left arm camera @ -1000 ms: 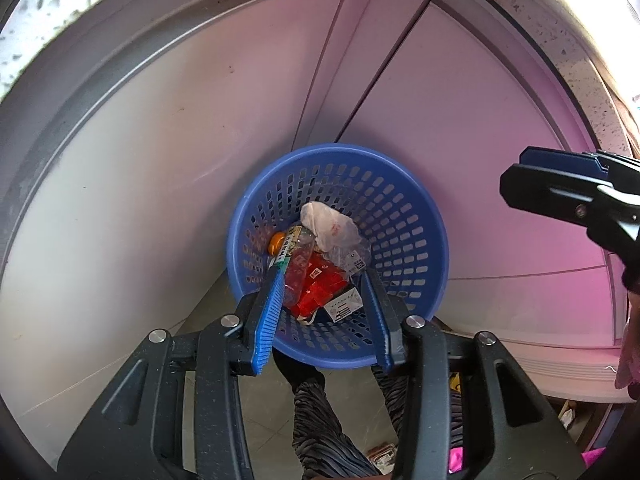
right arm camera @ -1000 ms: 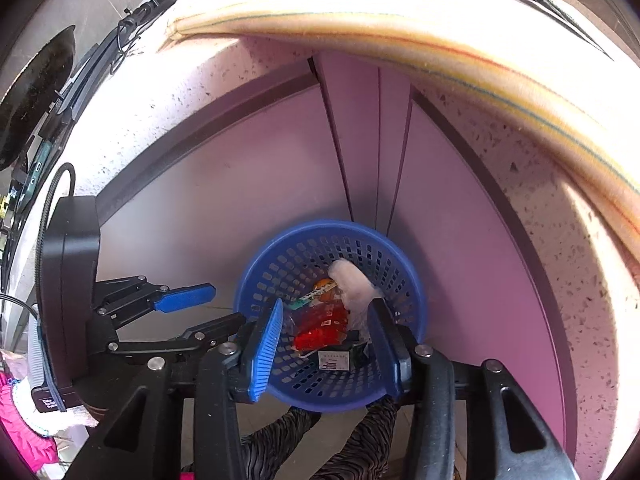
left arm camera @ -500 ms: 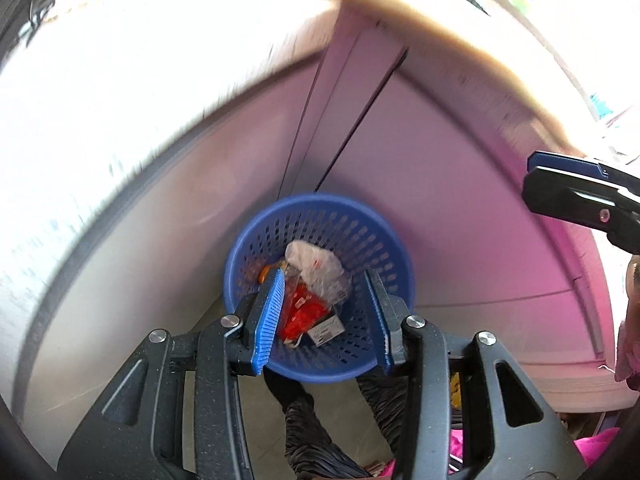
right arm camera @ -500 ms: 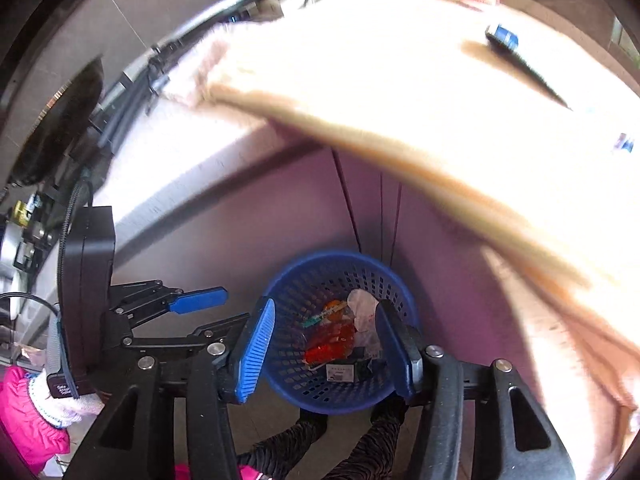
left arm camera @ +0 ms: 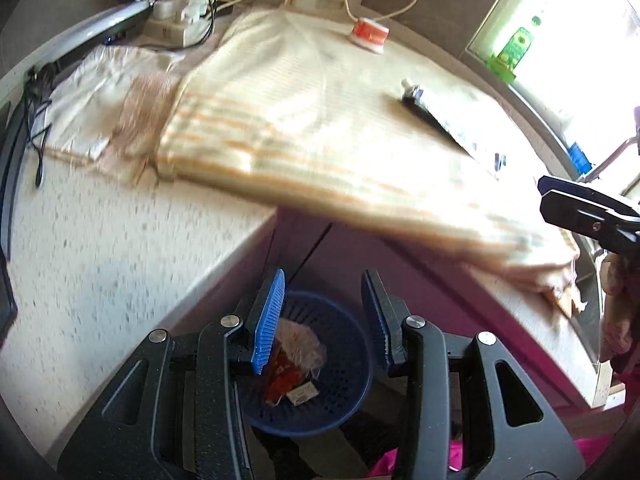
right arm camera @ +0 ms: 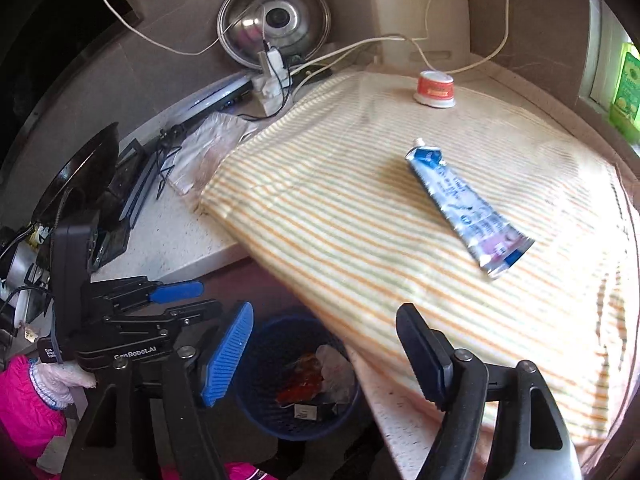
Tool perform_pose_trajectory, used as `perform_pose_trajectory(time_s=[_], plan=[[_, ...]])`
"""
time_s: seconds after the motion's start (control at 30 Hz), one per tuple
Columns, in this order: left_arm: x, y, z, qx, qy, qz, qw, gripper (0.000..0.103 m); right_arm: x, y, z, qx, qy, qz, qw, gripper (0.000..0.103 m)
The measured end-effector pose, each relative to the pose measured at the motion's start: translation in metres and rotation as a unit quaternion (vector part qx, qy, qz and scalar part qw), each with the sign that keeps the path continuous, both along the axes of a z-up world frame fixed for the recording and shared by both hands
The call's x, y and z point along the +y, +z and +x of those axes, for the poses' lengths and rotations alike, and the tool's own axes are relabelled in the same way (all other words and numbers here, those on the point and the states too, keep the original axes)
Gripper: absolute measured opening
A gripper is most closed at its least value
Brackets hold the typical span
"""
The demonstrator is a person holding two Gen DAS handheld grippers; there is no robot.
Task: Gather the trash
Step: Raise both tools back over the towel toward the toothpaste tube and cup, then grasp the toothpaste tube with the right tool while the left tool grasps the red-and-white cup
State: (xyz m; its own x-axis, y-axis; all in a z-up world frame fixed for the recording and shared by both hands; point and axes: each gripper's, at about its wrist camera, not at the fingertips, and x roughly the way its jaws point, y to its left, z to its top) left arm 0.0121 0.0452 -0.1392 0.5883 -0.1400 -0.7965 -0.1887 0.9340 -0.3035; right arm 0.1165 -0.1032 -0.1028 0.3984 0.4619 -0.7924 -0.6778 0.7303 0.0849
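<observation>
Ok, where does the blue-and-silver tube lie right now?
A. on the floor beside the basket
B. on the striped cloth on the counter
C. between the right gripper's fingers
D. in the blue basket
B. The tube lies flat on the striped cloth, which covers the counter; the basket below holds only wrappers.

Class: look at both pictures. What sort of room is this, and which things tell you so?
Probably a home kitchen: a speckled stone countertop, a round steel pot lid leaning against the wall, and a black frying pan at the counter's end.
</observation>
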Motion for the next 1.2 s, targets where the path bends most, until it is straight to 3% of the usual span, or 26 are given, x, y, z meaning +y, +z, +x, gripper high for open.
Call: perform_pose_trajectory(time_s=[0.27, 0.4, 0.5, 0.97, 1.2], plan=[[-0.006, 0.029, 0.051, -0.027, 0.011, 0.006, 0.9996, 0.04, -0.008, 0.015, 0.06, -0.013, 0.011, -0.024, 1.0, 0.084], [-0.007, 0.038, 0.078, -0.039, 0.018, 0.008, 0.999, 0.048, 0.0, 0.007, 0.088, -0.006, 0.037, -0.05, 0.998, 0.085], [-0.008, 0.043, 0.094, -0.045, 0.024, 0.006, 0.9987, 0.049, 0.004, -0.002, 0.109, 0.01, 0.053, -0.062, 0.997, 0.085], [-0.013, 0.038, 0.157, -0.024, 0.041, 0.009, 0.9988, 0.049, 0.031, -0.031, 0.174, 0.047, 0.101, -0.097, 0.989, 0.083], [-0.016, 0.04, 0.199, -0.02, 0.039, 0.012, 0.9989, 0.049, 0.023, -0.041, 0.2, 0.046, 0.075, -0.096, 0.991, 0.076]])
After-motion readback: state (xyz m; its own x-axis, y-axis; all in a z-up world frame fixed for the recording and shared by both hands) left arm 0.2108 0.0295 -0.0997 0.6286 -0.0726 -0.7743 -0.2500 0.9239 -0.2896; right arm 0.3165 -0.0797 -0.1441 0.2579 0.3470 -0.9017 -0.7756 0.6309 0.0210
